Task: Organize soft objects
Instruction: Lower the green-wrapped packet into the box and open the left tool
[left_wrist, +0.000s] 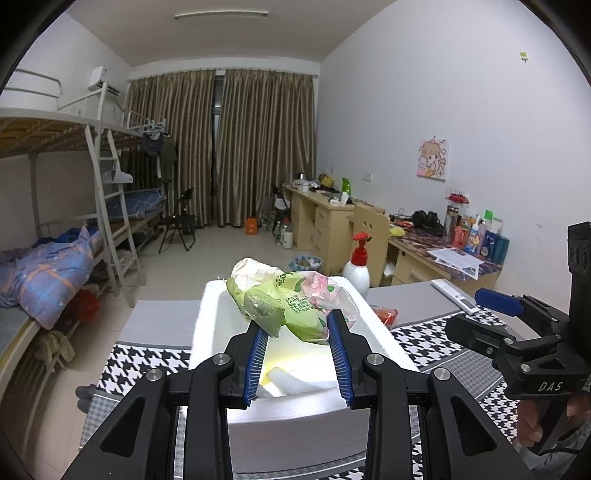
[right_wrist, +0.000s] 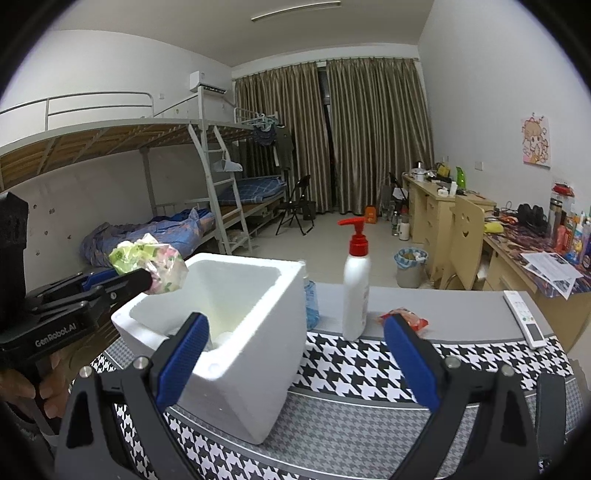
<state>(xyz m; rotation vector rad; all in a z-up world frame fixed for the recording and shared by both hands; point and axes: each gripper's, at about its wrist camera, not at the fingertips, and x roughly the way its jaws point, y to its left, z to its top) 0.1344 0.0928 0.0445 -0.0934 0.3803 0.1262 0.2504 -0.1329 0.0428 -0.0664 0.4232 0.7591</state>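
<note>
The crumpled green and pink flowered plastic bag (left_wrist: 291, 301) hangs above the open white foam box (right_wrist: 236, 332) on the counter (right_wrist: 369, 373), pinched between the blue pads of the left hand-held gripper (left_wrist: 297, 325). The right hand-held gripper (right_wrist: 295, 332) stands spread wide and empty beside the box, near a white pump bottle with a red top (right_wrist: 355, 284).

Left gripper (left_wrist: 297, 326) grips a green tissue pack (left_wrist: 291, 299) above the foam box (left_wrist: 210, 314).

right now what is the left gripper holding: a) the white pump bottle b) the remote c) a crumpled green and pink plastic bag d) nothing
c: the left gripper is shut on the crumpled green and pink plastic bag, held above the white foam box; the pump bottle and remote sit untouched on the table.
</note>
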